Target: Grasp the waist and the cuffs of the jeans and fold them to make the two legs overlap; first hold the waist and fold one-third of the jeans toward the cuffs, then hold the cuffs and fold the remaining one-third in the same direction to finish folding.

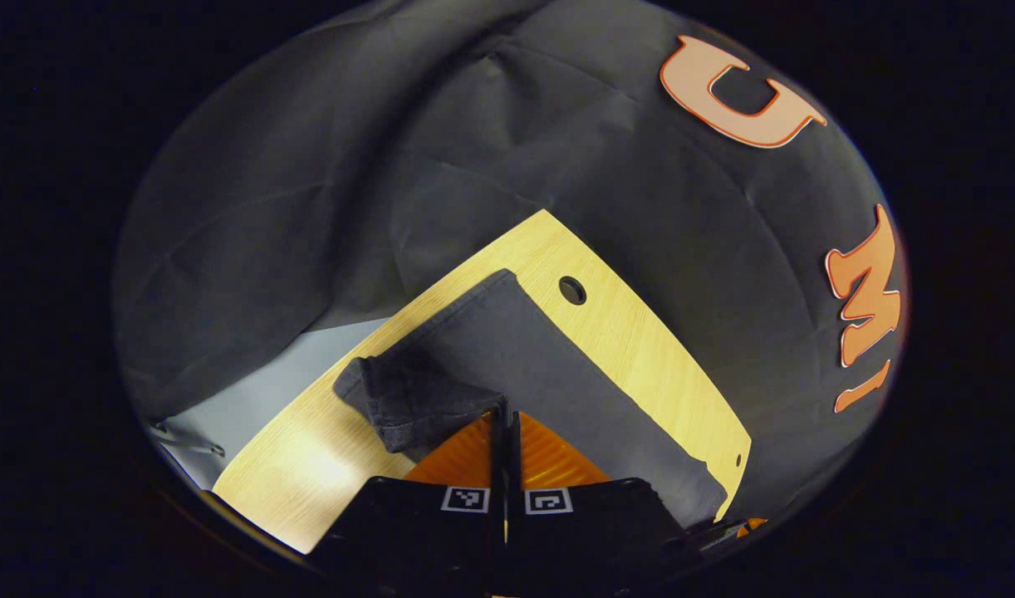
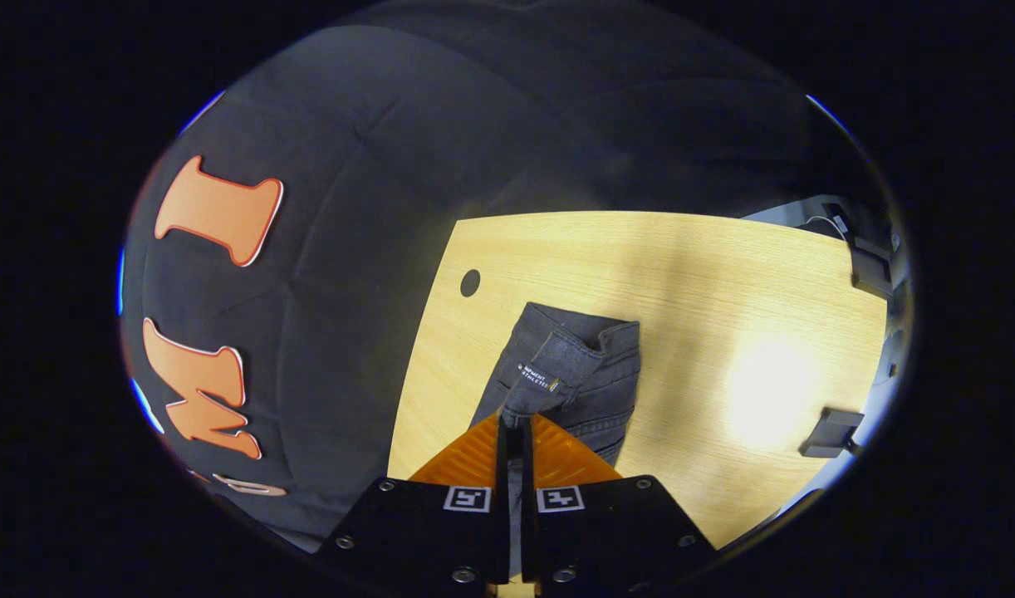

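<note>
Jeans [image 2: 576,378] pinched by both tools [image 1: 504,413] [image 2: 514,422] over table [image 2: 723,274].

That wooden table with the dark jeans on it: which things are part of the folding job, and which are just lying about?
Part of the job:
- dark grey denim jeans
- left gripper, jaws closed on the jeans
- right gripper, jaws closed on the jeans
- light wooden table they lie on

Just lying about:
- small black block at the table's edge
- black device with a cable beyond the table
</note>
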The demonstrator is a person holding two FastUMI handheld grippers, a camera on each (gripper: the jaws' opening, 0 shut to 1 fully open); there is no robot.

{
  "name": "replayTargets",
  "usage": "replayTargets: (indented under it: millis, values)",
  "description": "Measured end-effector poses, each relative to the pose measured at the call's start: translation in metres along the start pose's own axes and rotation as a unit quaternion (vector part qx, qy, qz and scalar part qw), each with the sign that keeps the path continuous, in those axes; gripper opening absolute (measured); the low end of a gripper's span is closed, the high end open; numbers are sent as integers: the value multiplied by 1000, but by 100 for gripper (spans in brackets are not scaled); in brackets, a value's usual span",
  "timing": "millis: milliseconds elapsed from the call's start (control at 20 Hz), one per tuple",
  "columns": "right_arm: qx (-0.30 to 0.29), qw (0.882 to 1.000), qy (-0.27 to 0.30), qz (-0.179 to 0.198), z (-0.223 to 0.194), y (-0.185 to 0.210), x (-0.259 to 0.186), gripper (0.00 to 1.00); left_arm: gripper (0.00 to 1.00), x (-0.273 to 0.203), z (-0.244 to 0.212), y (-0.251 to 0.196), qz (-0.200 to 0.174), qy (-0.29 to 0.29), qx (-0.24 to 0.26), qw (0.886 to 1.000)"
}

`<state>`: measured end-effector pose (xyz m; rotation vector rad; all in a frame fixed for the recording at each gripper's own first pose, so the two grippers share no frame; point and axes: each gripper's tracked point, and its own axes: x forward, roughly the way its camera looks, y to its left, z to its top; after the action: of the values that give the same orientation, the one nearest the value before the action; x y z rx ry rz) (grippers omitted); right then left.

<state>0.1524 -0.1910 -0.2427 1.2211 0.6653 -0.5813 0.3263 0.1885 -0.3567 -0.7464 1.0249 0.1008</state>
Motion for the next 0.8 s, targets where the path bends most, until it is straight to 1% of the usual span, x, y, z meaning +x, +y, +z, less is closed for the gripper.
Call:
replayTargets:
  millis: [100,250,350,450,550,650,800]
  values:
    - [6,1000,-10,-4,1,11,2,6,1,20,5,-5,-3,18,5,1000]
    - [8,1000,-20,-9,1,27,7,6,1,40,24,-10,-4,14,11,1000]
    - [13,1000,-17,-15,1,36,17,6,1,51,33,-9,0,23,10,1000]
    - [13,1000,-12,-22,4,40,33,6,1,65,44,-13,6,18,12,1000]
    - [12,1000,-6,-28,10,44,50,6,1,75,54,-17,15,16,10,1000]
    - [13,999,8,-30,13,47,72,6,1,90,58,-18,36,14,27,999]
    - [7,999,28,-45,13,43,109,6,1,107,54,-16,71,12,48,996]
